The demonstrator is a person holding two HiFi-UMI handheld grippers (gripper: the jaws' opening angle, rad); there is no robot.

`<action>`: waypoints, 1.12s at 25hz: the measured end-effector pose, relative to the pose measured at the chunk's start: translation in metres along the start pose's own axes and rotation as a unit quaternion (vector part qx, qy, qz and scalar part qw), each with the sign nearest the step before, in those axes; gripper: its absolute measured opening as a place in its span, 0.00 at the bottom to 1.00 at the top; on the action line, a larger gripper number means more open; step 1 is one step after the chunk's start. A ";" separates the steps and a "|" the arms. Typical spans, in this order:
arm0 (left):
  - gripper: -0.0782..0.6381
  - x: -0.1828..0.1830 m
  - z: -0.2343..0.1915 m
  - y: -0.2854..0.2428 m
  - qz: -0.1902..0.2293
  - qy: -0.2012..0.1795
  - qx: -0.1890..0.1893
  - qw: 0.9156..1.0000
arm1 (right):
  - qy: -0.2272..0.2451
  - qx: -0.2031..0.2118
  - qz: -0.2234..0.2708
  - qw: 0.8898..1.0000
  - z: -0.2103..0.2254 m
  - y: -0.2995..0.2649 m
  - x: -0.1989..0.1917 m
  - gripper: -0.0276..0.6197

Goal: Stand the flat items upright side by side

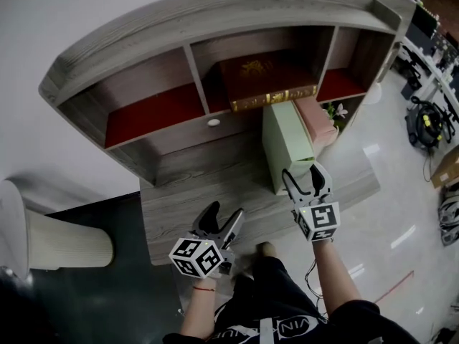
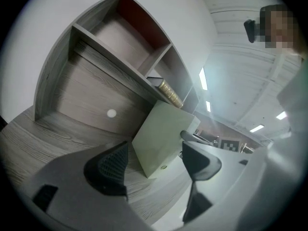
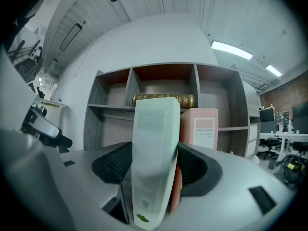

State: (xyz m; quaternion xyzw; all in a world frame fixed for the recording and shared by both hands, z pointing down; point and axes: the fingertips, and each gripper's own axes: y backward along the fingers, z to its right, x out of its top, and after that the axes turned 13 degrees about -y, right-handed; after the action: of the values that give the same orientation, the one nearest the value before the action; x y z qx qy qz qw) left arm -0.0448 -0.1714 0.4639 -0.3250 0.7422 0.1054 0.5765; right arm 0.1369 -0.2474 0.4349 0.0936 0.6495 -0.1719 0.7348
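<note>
Right gripper (image 1: 301,172) clasps green box (image 1: 283,138) — upright.

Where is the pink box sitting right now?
In the head view, the pink box stands on the desk right of centre, just right of the green box and in front of the shelf unit's right-hand compartment.

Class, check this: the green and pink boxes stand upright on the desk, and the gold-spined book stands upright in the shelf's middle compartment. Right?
No: the gold-spined book lies flat in the middle compartment, as the head view shows. The green box and pink box do stand upright.
</note>
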 end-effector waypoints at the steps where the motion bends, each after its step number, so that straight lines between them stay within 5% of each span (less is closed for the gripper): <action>1: 0.59 0.000 0.002 -0.002 0.000 -0.001 -0.002 1.000 | 0.004 -0.005 -0.003 1.000 0.000 0.001 -0.002 0.51; 6: 0.59 -0.001 0.009 -0.006 -0.004 -0.001 -0.009 1.000 | 0.004 -0.038 -0.010 0.999 0.003 0.020 -0.013 0.50; 14: 0.59 -0.005 0.011 -0.007 -0.007 0.003 -0.010 1.000 | 0.001 -0.039 -0.025 0.999 -0.017 0.037 -0.037 0.30; 28: 0.59 -0.013 0.003 0.003 -0.013 0.011 0.009 1.000 | 0.006 -0.077 -0.038 0.996 0.006 0.006 -0.036 0.27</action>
State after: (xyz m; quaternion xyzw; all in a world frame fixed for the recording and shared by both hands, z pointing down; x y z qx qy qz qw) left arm -0.0429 -0.1629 0.4739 -0.3303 0.7449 0.0875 0.5731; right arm 0.1415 -0.2397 0.4711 0.0131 0.6680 -0.1489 0.7290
